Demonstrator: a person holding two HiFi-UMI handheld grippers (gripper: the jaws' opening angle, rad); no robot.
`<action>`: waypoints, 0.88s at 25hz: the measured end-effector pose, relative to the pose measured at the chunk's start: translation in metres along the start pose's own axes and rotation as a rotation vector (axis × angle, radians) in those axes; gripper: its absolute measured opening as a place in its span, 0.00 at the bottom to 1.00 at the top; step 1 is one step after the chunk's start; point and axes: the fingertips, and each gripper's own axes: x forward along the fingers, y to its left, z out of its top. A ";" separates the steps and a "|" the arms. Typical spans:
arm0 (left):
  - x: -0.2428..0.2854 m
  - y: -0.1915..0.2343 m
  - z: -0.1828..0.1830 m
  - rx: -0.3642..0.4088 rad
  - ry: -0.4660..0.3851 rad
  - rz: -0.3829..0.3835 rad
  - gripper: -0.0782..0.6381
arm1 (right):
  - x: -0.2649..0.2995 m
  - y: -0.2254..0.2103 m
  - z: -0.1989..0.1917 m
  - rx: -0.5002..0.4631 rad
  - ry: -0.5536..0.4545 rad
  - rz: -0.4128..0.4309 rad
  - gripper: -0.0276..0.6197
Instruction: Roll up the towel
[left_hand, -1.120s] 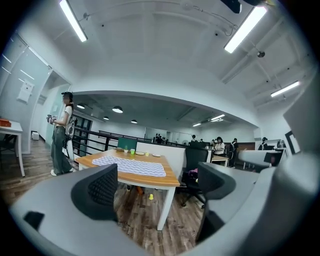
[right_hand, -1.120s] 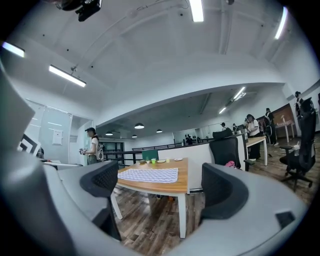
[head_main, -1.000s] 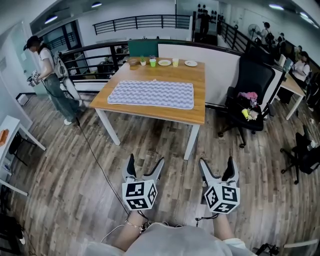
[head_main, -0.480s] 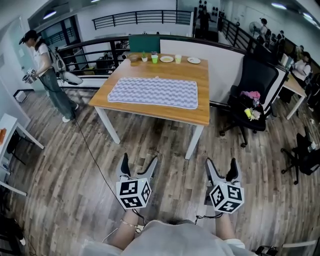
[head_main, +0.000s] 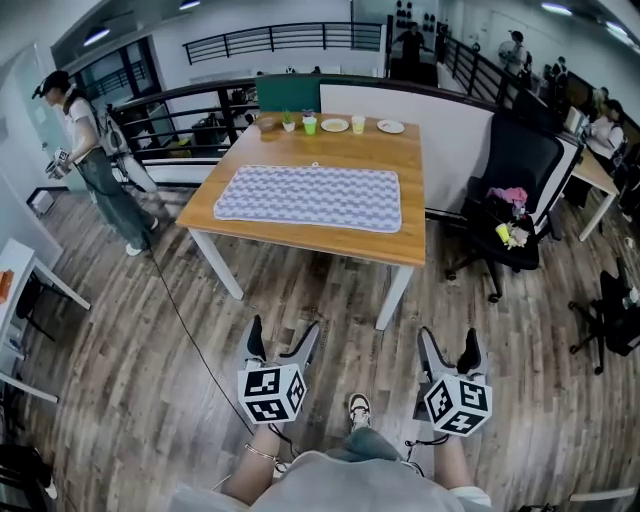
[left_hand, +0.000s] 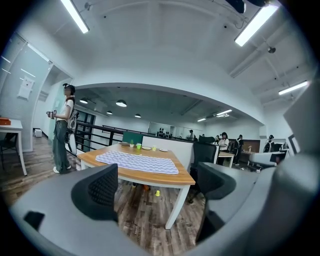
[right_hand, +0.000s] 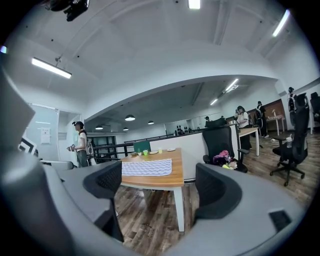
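The pale, wave-patterned rectangular towel (head_main: 308, 197) lies flat on the wooden worktop (head_main: 405, 160), well ahead of both grippers, its long axis crosswise. The left gripper (head_main: 285, 330) faces its middle, jaws apart and empty. The right gripper (head_main: 448, 340) faces its right end, its wide, empty jaws having just closed slightly. Both point roughly level.

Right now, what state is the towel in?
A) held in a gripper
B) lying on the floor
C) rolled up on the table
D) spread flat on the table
D: the towel lies unrolled and flat on the wooden table, with nothing gripping it.
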 end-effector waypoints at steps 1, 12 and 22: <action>0.008 0.001 0.002 0.003 -0.001 0.003 0.80 | 0.010 -0.001 0.002 -0.001 -0.002 0.004 0.76; 0.112 0.018 0.034 -0.020 -0.018 0.088 0.80 | 0.143 -0.013 0.034 -0.002 0.007 0.091 0.74; 0.209 0.028 0.041 -0.029 0.008 0.118 0.80 | 0.251 -0.035 0.040 -0.002 0.054 0.123 0.72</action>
